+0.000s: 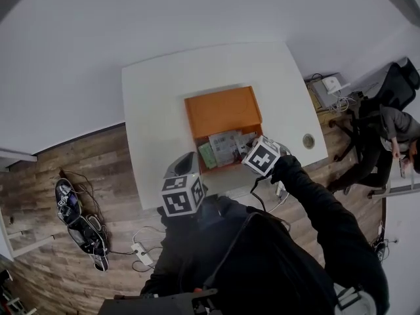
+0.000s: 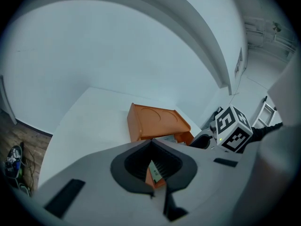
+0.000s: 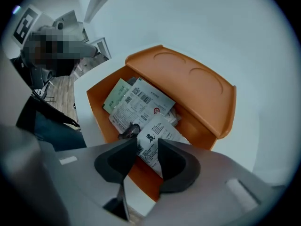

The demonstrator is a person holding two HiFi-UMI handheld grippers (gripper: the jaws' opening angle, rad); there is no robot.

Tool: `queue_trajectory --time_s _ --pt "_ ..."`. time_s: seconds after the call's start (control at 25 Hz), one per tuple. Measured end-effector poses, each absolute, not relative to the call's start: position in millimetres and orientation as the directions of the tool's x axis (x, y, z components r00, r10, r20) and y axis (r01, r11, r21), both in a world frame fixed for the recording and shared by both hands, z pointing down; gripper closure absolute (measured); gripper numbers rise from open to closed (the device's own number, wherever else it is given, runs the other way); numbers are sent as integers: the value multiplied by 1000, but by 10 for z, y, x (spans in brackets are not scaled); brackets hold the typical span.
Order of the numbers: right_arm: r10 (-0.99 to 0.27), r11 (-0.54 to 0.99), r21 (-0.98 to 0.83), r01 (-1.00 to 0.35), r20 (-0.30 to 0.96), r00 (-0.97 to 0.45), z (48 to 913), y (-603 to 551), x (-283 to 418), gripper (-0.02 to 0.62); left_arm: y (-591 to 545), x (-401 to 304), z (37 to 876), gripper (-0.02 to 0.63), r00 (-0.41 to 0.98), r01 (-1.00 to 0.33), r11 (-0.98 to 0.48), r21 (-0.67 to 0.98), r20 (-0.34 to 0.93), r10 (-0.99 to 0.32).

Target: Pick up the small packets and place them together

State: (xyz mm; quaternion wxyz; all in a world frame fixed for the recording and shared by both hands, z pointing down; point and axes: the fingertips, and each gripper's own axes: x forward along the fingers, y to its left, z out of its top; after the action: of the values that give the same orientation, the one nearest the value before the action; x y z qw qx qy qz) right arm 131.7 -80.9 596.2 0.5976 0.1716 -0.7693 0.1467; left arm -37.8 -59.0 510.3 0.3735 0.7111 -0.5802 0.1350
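An orange bin with its lid raised stands on the white table. Inside lie a green packet and white printed packets. My right gripper hangs open over the bin's near part, pointing steeply down. A white packet with black print shows between its jaws, and the pads are clear of it. Behind it lie a barcode packet and the green packet. My left gripper is by the bin's left side, its jaws a narrow gap apart. Only a strip of green packet and orange wall shows through that gap.
A round hole sits near the table's right edge. A seated person and cables are off to the right. Shoes and a power strip lie on the wooden floor at the left. A small dark object rests among the packets.
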Motion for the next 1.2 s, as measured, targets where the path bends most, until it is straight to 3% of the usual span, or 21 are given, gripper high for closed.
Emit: queue_trajectory --time_s 0.36,0.64,1.0,1.2 --pt "-9 891 -61 -450 988 -151 6079 -816 1281 477 -595 -448 5107 607 270 -926 -21 377 623 -734" --pt "-30 890 -50 -453 985 -168 6033 -816 1315 522 -615 -450 5075 607 269 -929 -31 369 616 -740" --pt "-74 887 -64 -457 958 -277 5535 -784 1346 549 -627 -399 5060 607 279 -929 -46 367 614 -739" --pt "-203 900 22 -434 905 -375 4891 -988 1239 549 -642 -440 5043 607 268 -928 -27 372 613 -744"
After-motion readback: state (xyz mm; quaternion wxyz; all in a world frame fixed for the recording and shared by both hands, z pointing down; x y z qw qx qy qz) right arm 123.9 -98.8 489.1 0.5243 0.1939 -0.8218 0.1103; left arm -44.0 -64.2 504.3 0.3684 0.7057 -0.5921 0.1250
